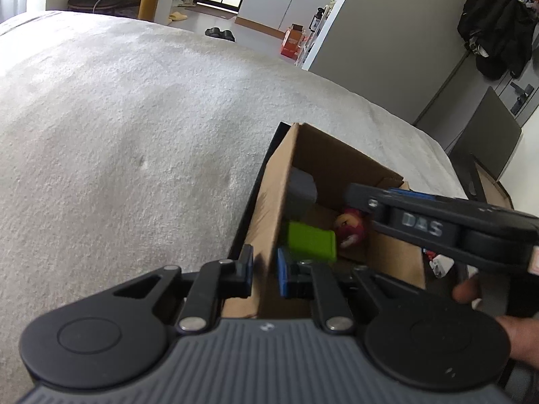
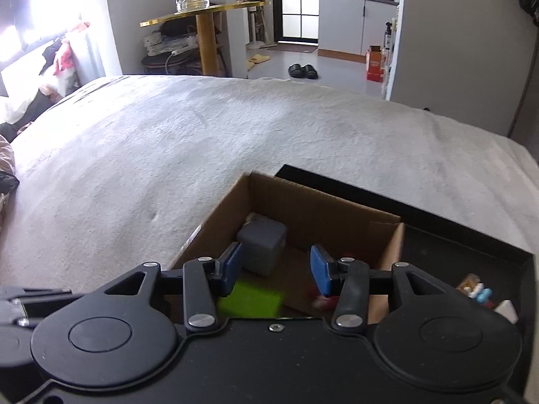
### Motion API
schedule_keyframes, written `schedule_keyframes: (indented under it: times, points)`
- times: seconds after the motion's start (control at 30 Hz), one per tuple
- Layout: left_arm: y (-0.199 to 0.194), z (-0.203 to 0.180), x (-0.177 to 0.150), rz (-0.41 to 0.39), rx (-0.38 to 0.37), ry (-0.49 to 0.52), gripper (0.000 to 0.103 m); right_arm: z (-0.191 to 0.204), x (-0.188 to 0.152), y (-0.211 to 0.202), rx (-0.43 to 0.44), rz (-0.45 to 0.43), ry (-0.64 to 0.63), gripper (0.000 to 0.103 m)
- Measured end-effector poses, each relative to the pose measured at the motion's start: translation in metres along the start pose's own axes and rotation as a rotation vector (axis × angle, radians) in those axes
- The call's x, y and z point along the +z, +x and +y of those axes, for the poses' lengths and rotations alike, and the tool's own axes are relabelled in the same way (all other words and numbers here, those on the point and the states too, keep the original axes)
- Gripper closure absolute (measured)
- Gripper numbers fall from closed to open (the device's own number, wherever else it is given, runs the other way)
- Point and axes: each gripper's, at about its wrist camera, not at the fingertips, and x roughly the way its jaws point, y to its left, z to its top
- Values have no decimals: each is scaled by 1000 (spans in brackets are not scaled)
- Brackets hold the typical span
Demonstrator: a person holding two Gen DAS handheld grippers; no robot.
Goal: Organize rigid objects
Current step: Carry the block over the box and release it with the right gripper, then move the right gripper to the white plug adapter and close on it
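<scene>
In the left wrist view, the left tongs are seen clamped on the near left wall of an open cardboard box, one pad outside the wall and one inside. The box rests on a bed covered with a pale textured blanket, beside a black tray. Inside the box a grey block, a green block and a red round toy are visible. The right tongs are seen reaching over the box from the right, with a fingertip of a hand below them. In the right wrist view, the right tongs are held partly open over the box interior with nothing pressed between the blue pads; the grey block lies just beyond the left pad, the green block below it. A few small items are seen in the black tray to the right.
</scene>
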Motion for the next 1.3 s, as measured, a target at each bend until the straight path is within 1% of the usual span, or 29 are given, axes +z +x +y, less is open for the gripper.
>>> schedule_keyframes:
  times: [0.17,0.3,0.47,0.63,0.67,0.7,0.73,0.77,0.8,0.83,0.87,1.07,1.17,1.2,1.3]
  points:
    - [-2,0,0,-7,4,3,89,-14,-5,-17,-34,-4,-1,57]
    - [-4,-6,-2,-12,19,29,90,-27,-7,-26,-53,3,3,56]
    - [-4,-14,-3,1,35,53,91,-44,-12,-40,-61,-6,20,50]
    - [-5,-23,-4,10,104,80,90,-61,-17,-52,-61,-13,26,50]
    - [-6,-25,-4,8,109,81,87,-64,-18,-54,-59,-15,23,50]
    - [-8,-28,-3,4,117,87,86,-66,-19,-57,-57,-17,17,50]
    - [-9,-32,-1,4,127,104,82,-68,-19,-58,-54,-19,10,50]
    - [-10,-38,0,5,134,134,75,-70,-20,-61,-50,-22,2,50]
    - [-12,-43,0,1,143,162,70,-73,-20,-62,-49,-25,-5,50]
    - [-14,-48,0,-8,161,181,60,-76,-21,-64,-48,-27,-10,50]
    - [-16,-52,1,-16,174,185,53,-78,-22,-66,-46,-29,-11,50]
    - [-21,-70,3,-27,191,210,40,-101,-31,-71,-36,-40,-8,50]
    - [-22,-78,3,-23,193,211,36,-112,-36,-71,-31,-39,-6,50]
    - [-22,-81,3,-20,195,211,36,-116,-39,-70,-28,-41,-2,49]
    - [-19,-89,1,-13,210,225,34,-127,-44,-70,-25,-53,7,41]
